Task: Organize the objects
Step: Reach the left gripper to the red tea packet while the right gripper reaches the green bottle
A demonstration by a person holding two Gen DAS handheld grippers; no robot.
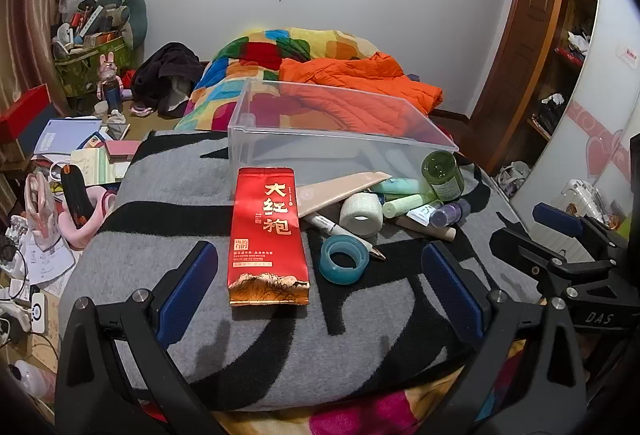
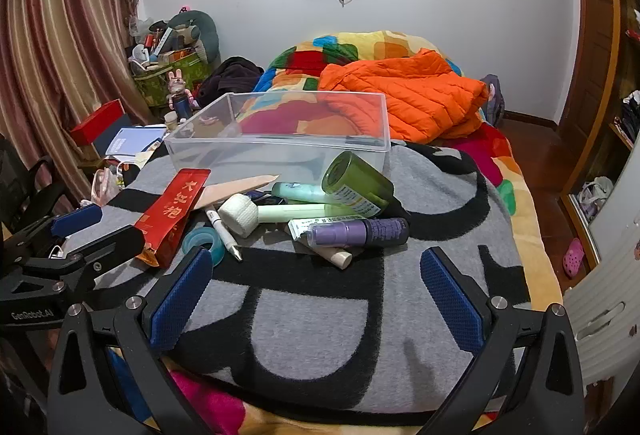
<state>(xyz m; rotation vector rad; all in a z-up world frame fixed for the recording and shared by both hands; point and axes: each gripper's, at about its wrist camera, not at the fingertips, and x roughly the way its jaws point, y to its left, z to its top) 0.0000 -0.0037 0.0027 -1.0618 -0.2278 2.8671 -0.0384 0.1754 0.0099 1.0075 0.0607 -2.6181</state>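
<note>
- A clear plastic bin (image 1: pixel 336 139) sits on the grey and black blanket (image 2: pixel 320 315) spread over the bed, and it looks empty; nothing seems sorted into it yet.
- Everything to be tidied lies in a loose heap on the blanket just in front of the bin.
- The red tea packet (image 1: pixel 267 235) lies flat nearest the left gripper (image 1: pixel 320 295), with a blue tape ring (image 1: pixel 344 259) just beside it and a white pen (image 1: pixel 344 235) between them.
- Further right, a white bandage roll (image 2: pixel 239 215) touches a beige flat sleeve (image 2: pixel 236 189), and pale green tubes (image 2: pixel 296 211) lie under a green jar (image 2: pixel 354 185) tipped on its side.
- A purple bottle (image 2: pixel 356 233) lies on its side at the near edge of the heap, over a cream stick (image 2: pixel 338 255).
- The left gripper hovers low over the blanket, jaws spread wide with nothing between them, the tea packet lined up in the gap ahead.
- The right gripper (image 2: pixel 320 295) is also wide apart and holding nothing, aimed at the purple bottle and jar.
- My guess is that the job is at its very start: every item is yet to go into the bin.
- The tea packet looks like the first likely pick.
</note>
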